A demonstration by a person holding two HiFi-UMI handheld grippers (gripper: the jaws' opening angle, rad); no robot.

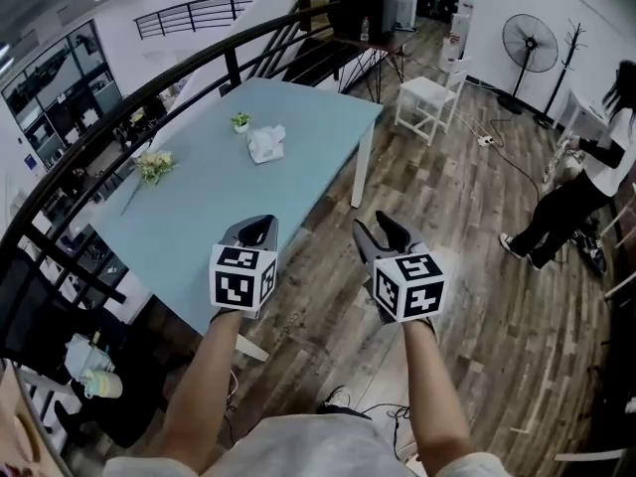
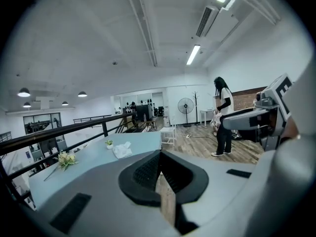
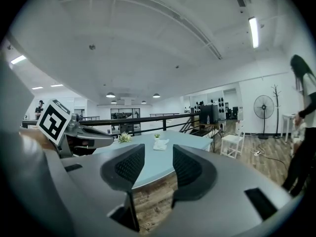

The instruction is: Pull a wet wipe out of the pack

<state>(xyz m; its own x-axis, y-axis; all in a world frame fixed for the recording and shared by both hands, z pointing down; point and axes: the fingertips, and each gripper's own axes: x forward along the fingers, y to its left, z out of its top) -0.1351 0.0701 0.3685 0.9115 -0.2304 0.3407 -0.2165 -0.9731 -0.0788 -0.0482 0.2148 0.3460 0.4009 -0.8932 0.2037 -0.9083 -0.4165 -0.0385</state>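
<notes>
Lying mid-table [image 1: 214, 202], well apart from the person: wet wipe pack [image 1: 265, 145], white, crumpled-looking (top detail too small to read). Judged light, soft, slippery, likely to slide; pin the body, pinch at the opening. Left hand-held gripper [image 1: 260, 224]: jaws together, empty. Right hand-held gripper [image 1: 378, 226]: jaws apart, empty.

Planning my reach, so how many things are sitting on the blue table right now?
3: a flower bunch toward the left in the head view, a small potted plant farther back, and the wet wipe pack just beside it. None seem hidden.
</notes>
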